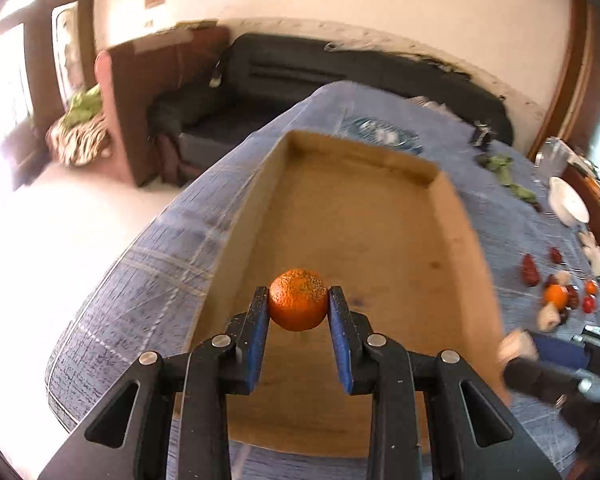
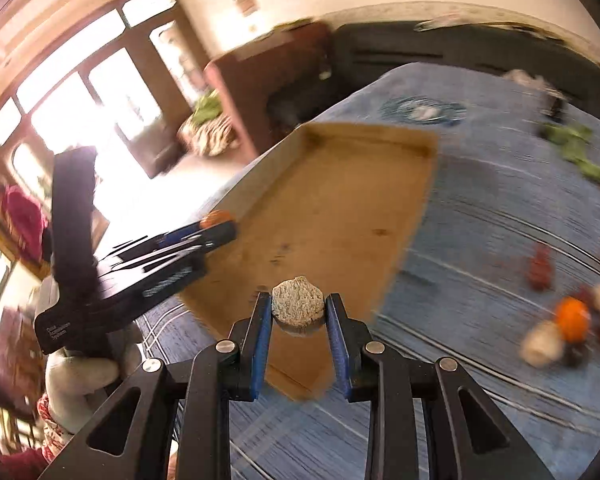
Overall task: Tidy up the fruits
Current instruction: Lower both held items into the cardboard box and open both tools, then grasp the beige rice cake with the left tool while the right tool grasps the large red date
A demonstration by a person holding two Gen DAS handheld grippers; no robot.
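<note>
Orange (image 1: 298,300) pinched in the left claw (image 1: 299,300) — hanging over the near end of the cardboard tray (image 1: 380,216).

The tray's long axis runs straight ahead of the left claw, its floor directly beneath the fruit, so I judge a release here would land it inside. The right claw (image 2: 299,307) is pressed onto a pale, rough-skinned fruit (image 2: 298,305) and sits over the tray's near corner, the tray stretching ahead and to its left — the left claw is the better placed. More fruits (image 2: 572,320) lie on the blue-clothed surface (image 2: 480,208), off to the right claw's right.
</note>
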